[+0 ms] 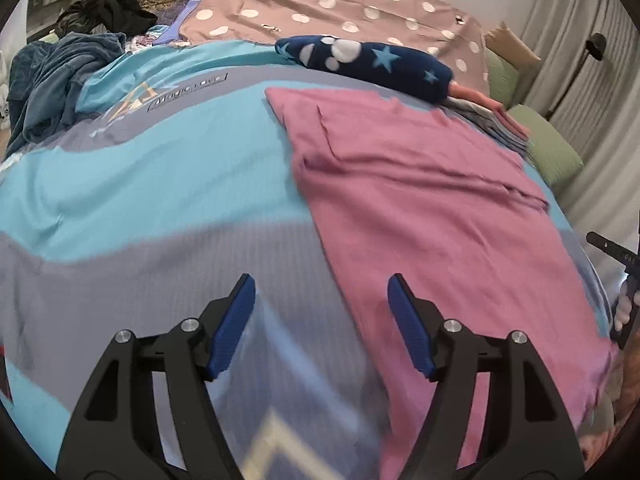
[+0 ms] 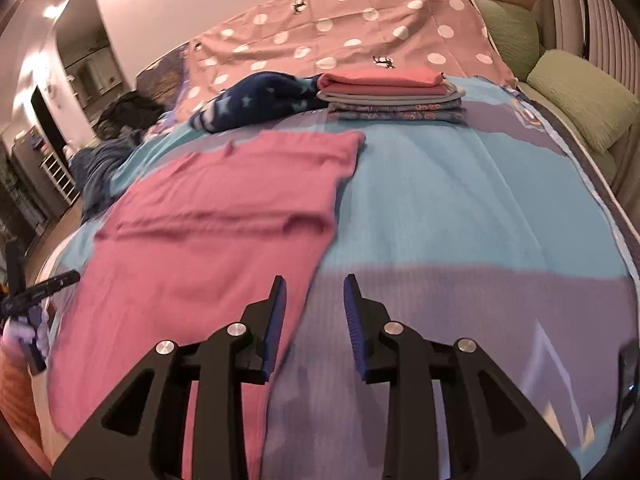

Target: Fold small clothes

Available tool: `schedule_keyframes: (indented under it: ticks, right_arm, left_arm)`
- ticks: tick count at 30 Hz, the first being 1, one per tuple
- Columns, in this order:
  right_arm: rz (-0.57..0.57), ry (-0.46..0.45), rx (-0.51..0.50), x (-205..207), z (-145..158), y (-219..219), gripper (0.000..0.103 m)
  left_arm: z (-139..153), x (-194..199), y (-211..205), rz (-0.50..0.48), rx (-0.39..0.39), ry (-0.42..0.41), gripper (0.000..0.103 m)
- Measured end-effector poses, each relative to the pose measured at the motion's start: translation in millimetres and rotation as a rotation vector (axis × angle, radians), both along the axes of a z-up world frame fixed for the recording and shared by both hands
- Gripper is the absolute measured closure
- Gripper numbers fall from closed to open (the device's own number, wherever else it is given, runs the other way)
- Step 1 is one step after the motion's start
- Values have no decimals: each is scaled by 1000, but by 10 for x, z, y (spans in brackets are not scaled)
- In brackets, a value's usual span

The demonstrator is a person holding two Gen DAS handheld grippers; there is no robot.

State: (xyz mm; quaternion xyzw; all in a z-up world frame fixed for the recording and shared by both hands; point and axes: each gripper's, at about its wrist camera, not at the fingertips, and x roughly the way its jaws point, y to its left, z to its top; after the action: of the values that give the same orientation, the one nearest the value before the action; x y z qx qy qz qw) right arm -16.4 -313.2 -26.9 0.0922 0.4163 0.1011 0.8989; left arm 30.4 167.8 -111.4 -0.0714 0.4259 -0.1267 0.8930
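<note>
Pink garment flat on bed | between both tongs | left tongs released | right tongs released

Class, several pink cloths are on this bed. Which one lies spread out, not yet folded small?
The pink garment lying flat just beyond both grippers. The other pink pieces sit folded atop the stack farther back.

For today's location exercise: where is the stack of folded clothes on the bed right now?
In the right wrist view the folded stack sits at the far end of the bed, right of the star blanket, beyond the pink garment and left of the green pillows.
</note>
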Motion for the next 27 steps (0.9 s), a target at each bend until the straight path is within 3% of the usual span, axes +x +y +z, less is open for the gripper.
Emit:
schedule_keyframes:
  ticks: [4,9,16,21,24,25,27]
  right_arm:
    - [58,1,17,-359,21,114,65]
    - [134,-1,32,-791,5,259,64]
    - [363,-24,40,-1353,61,507,52]
    - [456,12,-81,-1399,-31,688,47]
    - [471,22,-98,-1320,-101,686,47]
    - [483,21,-98,-1295,-108,690,48]
    - [503,13,-117,-1300,-111,715,81]
  left_arm:
    - [-3,-359,-25,-12,4,4,31]
    - [33,-778,-82,-23,44,-17,31]
    - [102,-1393,-71,-27,94,-60,26]
    - [106,-1570,4,19,69,-67,26]
    - [115,-1581,-25,23,75,-63,26]
    - [126,-1578,-38,22,81,-62,26]
    - [150,-1568,-56,23,95,-62,26]
